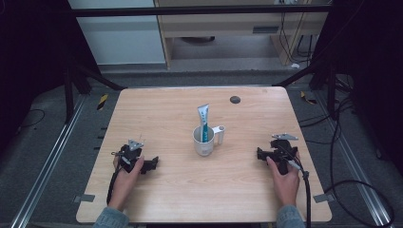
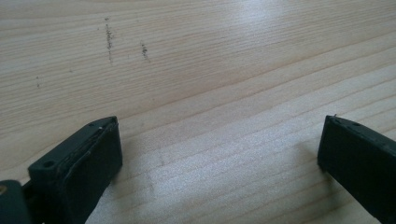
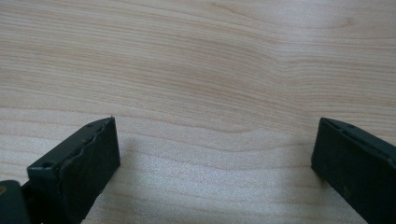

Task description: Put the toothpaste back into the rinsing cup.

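A white mug (image 1: 205, 140) with a handle on its right stands upright at the middle of the wooden table (image 1: 166, 109). A blue and white toothpaste tube (image 1: 204, 121) leans inside it, sticking out of the top. My left gripper (image 1: 153, 165) rests on the table at the left, well apart from the mug, held by a hand. Its jaws (image 2: 219, 144) are spread wide over bare wood, so it is open. My right gripper (image 1: 259, 153) lies at the right, also held by a hand, pointing toward the middle. It is open (image 3: 215, 144) with nothing between the jaws.
A small dark round disc (image 1: 235, 99) sits near the table's far edge. Cables trail off the right side (image 1: 332, 185). Metal rails run along the floor on both sides. Dark stands and a white panel lie beyond the far edge.
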The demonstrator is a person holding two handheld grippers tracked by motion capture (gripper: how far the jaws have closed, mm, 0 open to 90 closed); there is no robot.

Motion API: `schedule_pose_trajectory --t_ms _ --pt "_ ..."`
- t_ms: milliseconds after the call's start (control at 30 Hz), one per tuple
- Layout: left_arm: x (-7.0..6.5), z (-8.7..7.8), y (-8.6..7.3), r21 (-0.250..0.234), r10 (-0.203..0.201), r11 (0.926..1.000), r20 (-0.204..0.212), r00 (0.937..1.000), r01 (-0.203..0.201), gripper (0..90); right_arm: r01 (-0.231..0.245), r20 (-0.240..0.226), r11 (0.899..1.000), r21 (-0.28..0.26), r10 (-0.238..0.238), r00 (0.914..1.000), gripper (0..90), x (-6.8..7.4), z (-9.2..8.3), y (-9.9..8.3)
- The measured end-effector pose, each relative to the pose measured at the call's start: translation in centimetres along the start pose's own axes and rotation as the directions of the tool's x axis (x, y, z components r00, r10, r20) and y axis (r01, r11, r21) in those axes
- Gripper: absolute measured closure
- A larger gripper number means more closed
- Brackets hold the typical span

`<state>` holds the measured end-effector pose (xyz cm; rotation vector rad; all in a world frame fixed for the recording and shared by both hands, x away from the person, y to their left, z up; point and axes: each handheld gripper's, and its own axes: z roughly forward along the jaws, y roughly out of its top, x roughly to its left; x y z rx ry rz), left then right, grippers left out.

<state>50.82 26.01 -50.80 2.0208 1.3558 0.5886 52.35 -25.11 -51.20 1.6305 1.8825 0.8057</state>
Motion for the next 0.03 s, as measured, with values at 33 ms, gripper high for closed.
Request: schedule_pose_trajectory --t_ms 33 --pt "0.00 0.00 0.00 0.000 0.000 1.0000 0.000 1.0000 0.000 0.0 -0.010 0.007 1.000 -0.002 0.010 0.9999 1.1 0.13 -0.05 -0.05"
